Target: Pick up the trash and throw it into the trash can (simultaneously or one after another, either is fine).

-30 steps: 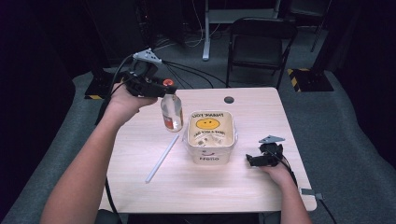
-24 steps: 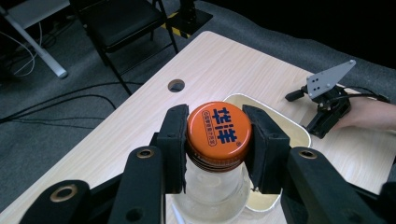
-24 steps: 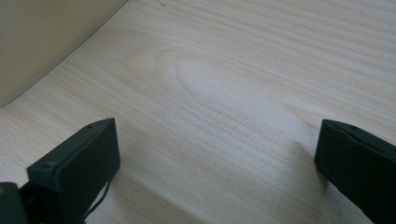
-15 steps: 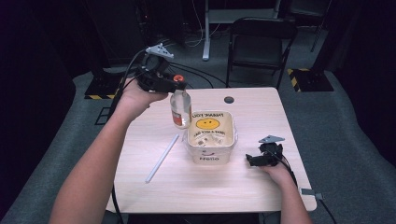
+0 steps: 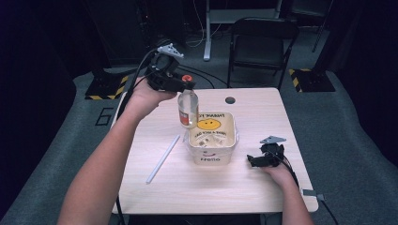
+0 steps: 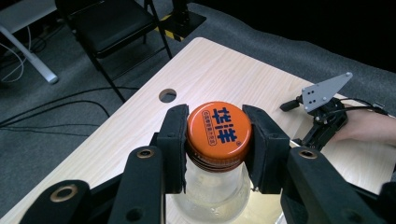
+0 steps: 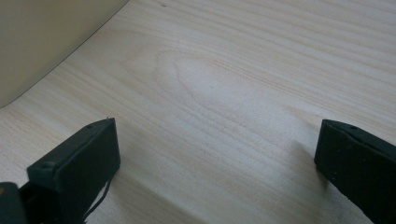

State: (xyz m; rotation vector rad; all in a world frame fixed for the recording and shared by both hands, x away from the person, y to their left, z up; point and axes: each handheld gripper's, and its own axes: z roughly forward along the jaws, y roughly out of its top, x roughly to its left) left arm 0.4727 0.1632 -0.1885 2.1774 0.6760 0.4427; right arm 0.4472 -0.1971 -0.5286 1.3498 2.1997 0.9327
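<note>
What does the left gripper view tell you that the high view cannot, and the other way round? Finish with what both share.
Left gripper view: blue characters printed on the orange cap, and the jaws pressed on opposite sides of it.

High view: the bottle hangs in the air at the near-left rim of the tub, a white straw lies on the table, and both forearms reach in.

Both: the left gripper holding the bottle by its cap, the right gripper resting on the table, the table's round hole, and a black chair beyond.
</note>
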